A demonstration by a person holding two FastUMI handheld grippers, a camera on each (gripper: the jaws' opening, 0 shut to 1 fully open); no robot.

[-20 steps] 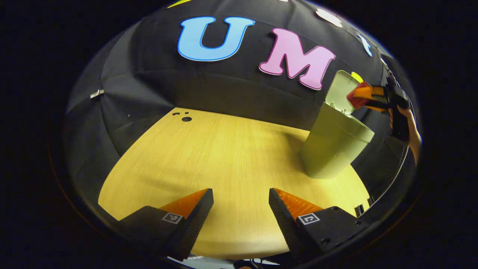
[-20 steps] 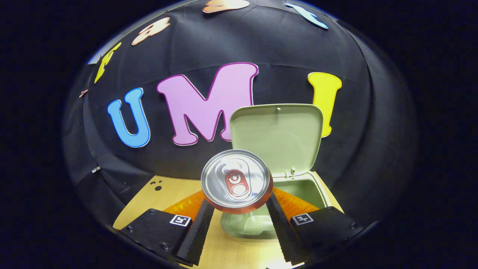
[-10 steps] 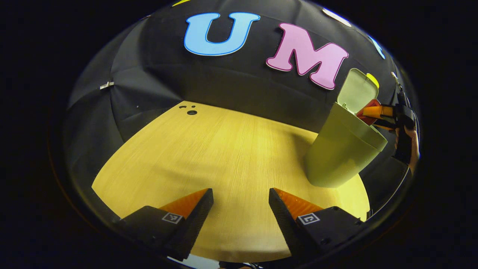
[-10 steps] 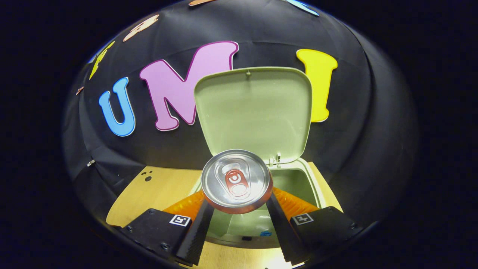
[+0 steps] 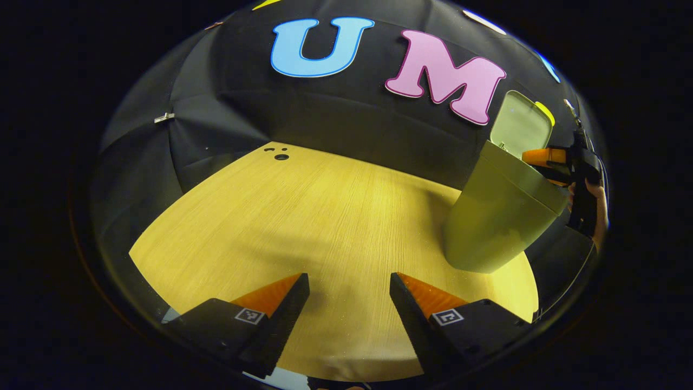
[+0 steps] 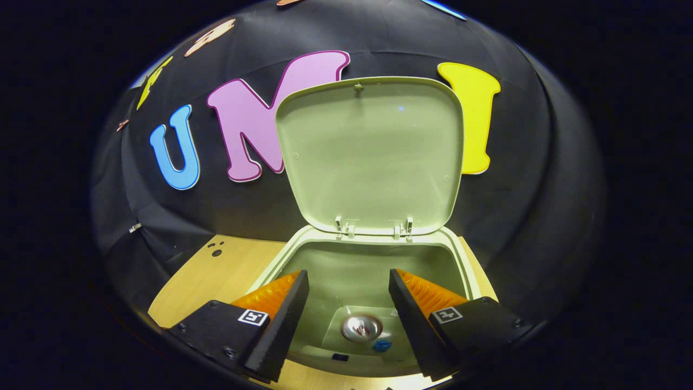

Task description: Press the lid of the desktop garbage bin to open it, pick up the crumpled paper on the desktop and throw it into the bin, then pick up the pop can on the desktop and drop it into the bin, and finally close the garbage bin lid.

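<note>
Green plastic makes up the bin [image 6: 465,265], whose mouth lies straight ahead of and below the right gripper [image 6: 348,279]. That gripper's jaws stand wide apart and hold nothing. Between the two fingers, down at the bottom of the bin, sits the can [image 6: 361,328], its silver top facing up, with a small blue scrap just beside it on the right-finger side. The lid [image 6: 373,157] stands upright beyond the fingertips, hinged at the far rim, its pale inside turned toward the jaws. Wood of the table [image 6: 216,271] shows off the left finger's side, beside the bin's wall. In the left gripper view, the left gripper [image 5: 349,281] hangs over bare tabletop [image 5: 303,216], jaws wide apart and empty. The bin [image 5: 498,216] stands well away, ahead and to the right-finger side, near the table's edge, its lid [image 5: 521,127] raised. Over its open mouth the right gripper [image 5: 544,162] reaches in from the far side, held by a hand [image 5: 595,211]. The crumpled paper cannot be made out inside the bin.
</note>
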